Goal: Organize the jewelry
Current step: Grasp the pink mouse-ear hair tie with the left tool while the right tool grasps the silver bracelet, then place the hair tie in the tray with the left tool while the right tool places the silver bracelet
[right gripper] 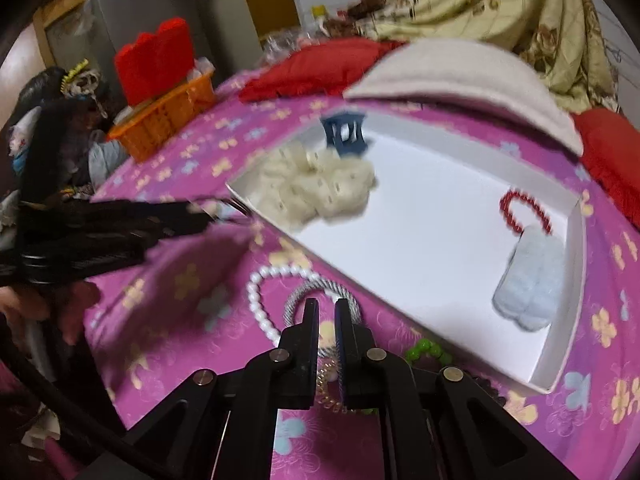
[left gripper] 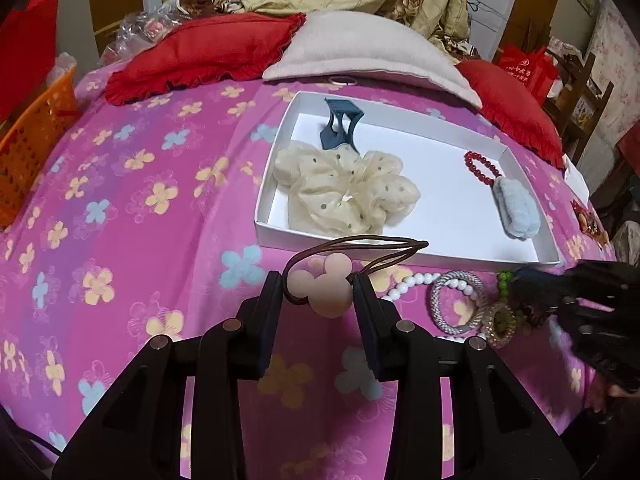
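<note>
Pinching a brown hair tie (left gripper: 362, 252) between its fingers, my left gripper (left gripper: 318, 288) holds the tie's pink mouse-head charm (left gripper: 320, 287) up just short of the white box (left gripper: 404, 254), the elastic loops reaching over the box's near wall. Inside the box lie a cream scrunchie (left gripper: 346, 188), a blue claw clip (left gripper: 340, 128) behind it, a red bead bracelet (left gripper: 482, 168) and a pale blue fluffy clip (left gripper: 516, 210) touching that bracelet.

My right gripper (right gripper: 327, 306) hovers low over the pile left on the pink bedspread (left gripper: 140, 200), its fingers nearly pressed together with only a thin slit between them; I cannot tell whether they grip anything. Under it sit a white pearl bracelet (right gripper: 260, 304), a silver band (right gripper: 298, 300), a coil tie (right gripper: 330, 396) and green beads (right gripper: 426, 350).
</note>
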`<action>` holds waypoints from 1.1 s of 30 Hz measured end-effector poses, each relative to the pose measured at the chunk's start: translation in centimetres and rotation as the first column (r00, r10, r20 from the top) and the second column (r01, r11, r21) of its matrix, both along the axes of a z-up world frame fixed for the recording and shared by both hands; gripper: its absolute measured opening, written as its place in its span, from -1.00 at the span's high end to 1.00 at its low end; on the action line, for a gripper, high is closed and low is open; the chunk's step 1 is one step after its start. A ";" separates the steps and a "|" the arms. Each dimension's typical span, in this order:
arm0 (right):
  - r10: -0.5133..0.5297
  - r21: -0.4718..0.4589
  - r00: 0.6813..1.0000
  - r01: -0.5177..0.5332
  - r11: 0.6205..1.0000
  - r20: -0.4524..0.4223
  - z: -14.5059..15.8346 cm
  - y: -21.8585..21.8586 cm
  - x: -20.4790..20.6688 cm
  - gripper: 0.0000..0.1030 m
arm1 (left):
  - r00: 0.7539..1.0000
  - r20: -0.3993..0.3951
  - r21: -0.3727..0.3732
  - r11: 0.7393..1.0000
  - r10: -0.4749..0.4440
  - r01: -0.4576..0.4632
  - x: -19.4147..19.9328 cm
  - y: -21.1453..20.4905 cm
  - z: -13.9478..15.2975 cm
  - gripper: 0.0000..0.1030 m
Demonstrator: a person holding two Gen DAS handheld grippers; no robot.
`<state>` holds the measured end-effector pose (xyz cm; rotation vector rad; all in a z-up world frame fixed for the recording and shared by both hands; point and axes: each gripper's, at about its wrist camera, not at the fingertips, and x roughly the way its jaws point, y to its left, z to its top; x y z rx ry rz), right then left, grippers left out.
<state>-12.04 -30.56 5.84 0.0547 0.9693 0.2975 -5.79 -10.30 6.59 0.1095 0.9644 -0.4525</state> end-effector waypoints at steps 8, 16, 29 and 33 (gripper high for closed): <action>-0.046 0.033 0.997 0.049 0.998 -0.060 -3.3 -0.9 2.0 0.78 | 1.000 -0.001 0.009 1.000 -0.005 0.005 -1.0 0.2 -0.1 0.32; -0.018 0.034 1.000 0.018 0.999 0.007 -1.1 -0.2 0.8 0.87 | 1.000 -0.011 0.005 1.000 0.003 -0.003 -1.2 0.4 -0.3 0.32; -0.075 0.037 0.992 0.071 0.997 0.102 4.3 -2.8 -0.8 0.88 | 0.999 0.037 -0.021 0.999 -0.024 0.025 -1.4 -2.1 2.5 0.32; -0.107 0.031 0.988 0.104 0.994 0.114 5.1 -4.3 -0.7 0.88 | 0.998 0.048 -0.018 0.999 -0.041 0.042 -1.0 -3.9 3.2 0.32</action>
